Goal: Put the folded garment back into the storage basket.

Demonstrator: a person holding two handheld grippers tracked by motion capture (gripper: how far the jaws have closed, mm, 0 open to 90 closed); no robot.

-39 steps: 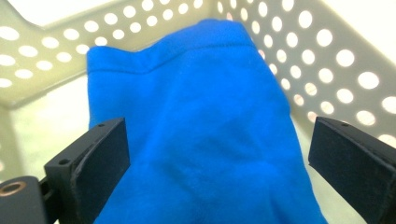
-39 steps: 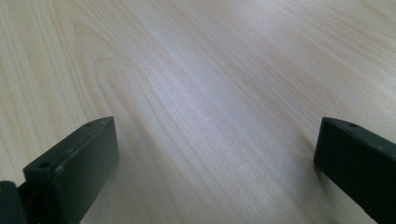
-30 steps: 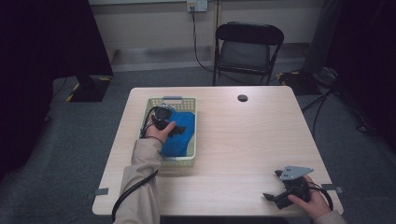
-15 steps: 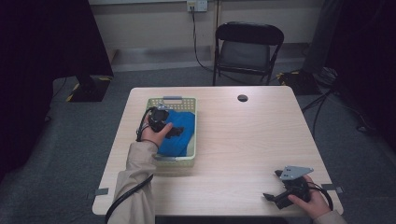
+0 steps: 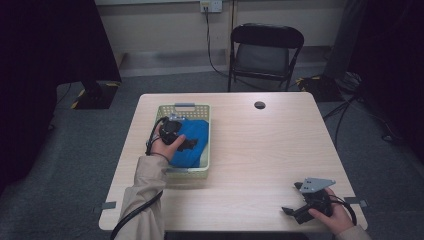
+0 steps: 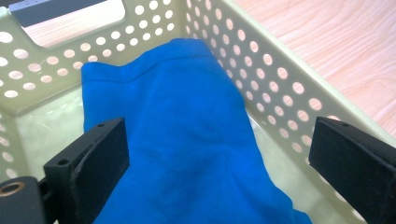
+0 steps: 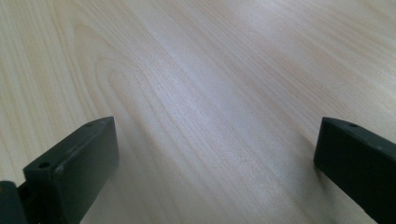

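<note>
Pale wood-grain table (image 5: pixel 250 150); perforated basket (image 5: pixel 205 150), soft blue cloth (image 6: pixel 187 140).

Tongs (image 6: pixel 219 158) spread wide over blue cloth (image 6: pixel 187 140) in basket (image 6: pixel 280 79).

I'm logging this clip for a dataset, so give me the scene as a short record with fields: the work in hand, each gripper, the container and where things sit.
work in hand: reaching for the blue cloth in the basket
left gripper: jaws open, above the cloth, inside the basket
right gripper: jaws open, near the table's front right corner, over bare wood
basket: pale, perforated, on the table's left half
cloth: bunched inside the basket
background: black chair behind the table
</note>
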